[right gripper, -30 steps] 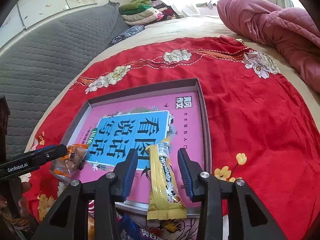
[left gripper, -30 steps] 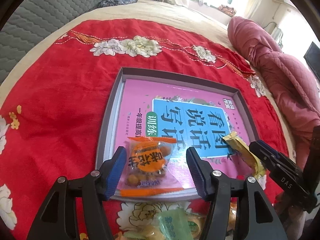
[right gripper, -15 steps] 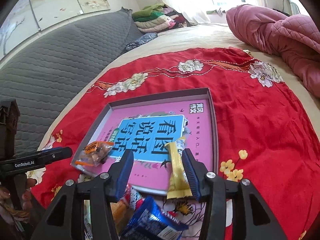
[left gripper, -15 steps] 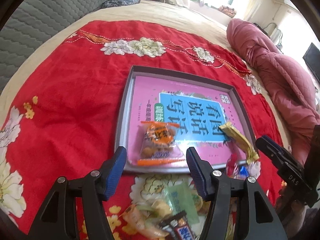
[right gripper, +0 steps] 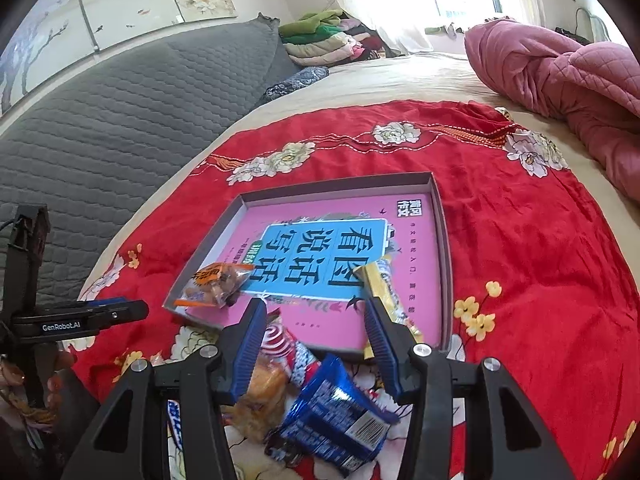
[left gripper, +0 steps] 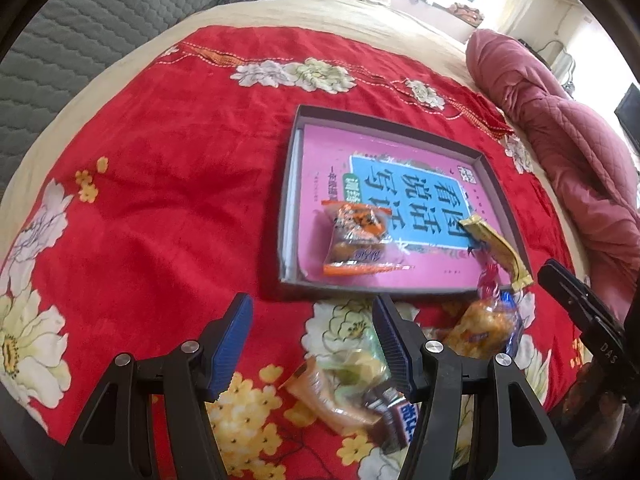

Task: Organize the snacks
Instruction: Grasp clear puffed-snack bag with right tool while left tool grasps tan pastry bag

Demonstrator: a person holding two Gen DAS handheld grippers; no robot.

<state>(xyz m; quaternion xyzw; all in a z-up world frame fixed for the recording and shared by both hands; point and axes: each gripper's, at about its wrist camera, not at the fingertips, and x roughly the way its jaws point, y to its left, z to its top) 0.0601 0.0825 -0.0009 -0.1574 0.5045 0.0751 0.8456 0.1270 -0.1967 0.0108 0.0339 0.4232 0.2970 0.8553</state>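
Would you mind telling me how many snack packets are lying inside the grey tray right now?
2. The orange packet lies near the tray's left front corner; the yellow stick packet lies at the right front, overhanging the rim. The remaining snacks sit outside on the red cloth.

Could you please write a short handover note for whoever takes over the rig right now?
Left gripper: open, empty, above the red cloth.
Right gripper: open, empty; its jaws have just been opening.
Done: orange snack pack and yellow stick pack lie in the grey tray on the pink book; the stick's end overhangs the near rim.
Left: the loose pile before the tray, including the blue packet and chocolate bar.
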